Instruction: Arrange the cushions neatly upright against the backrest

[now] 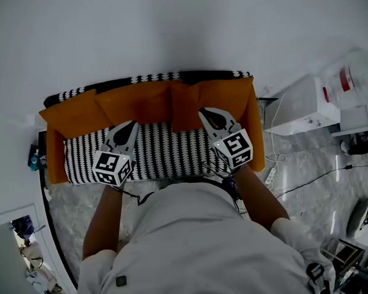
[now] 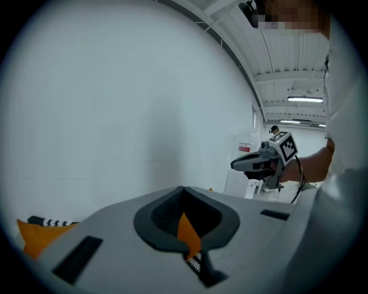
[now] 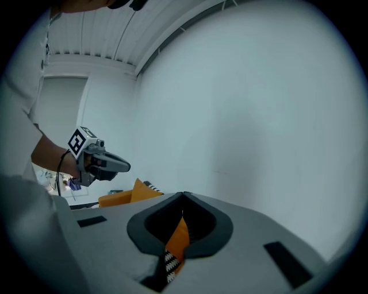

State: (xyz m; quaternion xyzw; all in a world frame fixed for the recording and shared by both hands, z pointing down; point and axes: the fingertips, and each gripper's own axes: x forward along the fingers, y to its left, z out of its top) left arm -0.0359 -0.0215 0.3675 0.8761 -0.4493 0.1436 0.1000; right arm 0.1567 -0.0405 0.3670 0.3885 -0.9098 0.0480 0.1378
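Orange fabric cushions (image 1: pixel 135 103), head view: three in a row on the black-and-white zigzag-covered sofa (image 1: pixel 172 155), leaning on its backrest (image 1: pixel 159 77), just beyond both sets of fingertips. Looks arranged, hence left gripper (image 1: pixel 129 129) and right gripper (image 1: pixel 210 117) hang clear over the seat. Left gripper view: fingers clenched, empty; orange shows only through the gap, beyond them. Right gripper view: same, clenched on nothing.

One sofa (image 1: pixel 160 157). Four orange cushions (image 1: pixel 136 106) appear to stand on it, but their edges overlap, so the count is uncertain. Two grippers: left gripper (image 1: pixel 133 123), right gripper (image 1: pixel 202 112). One white power strip (image 1: pixel 272 177).
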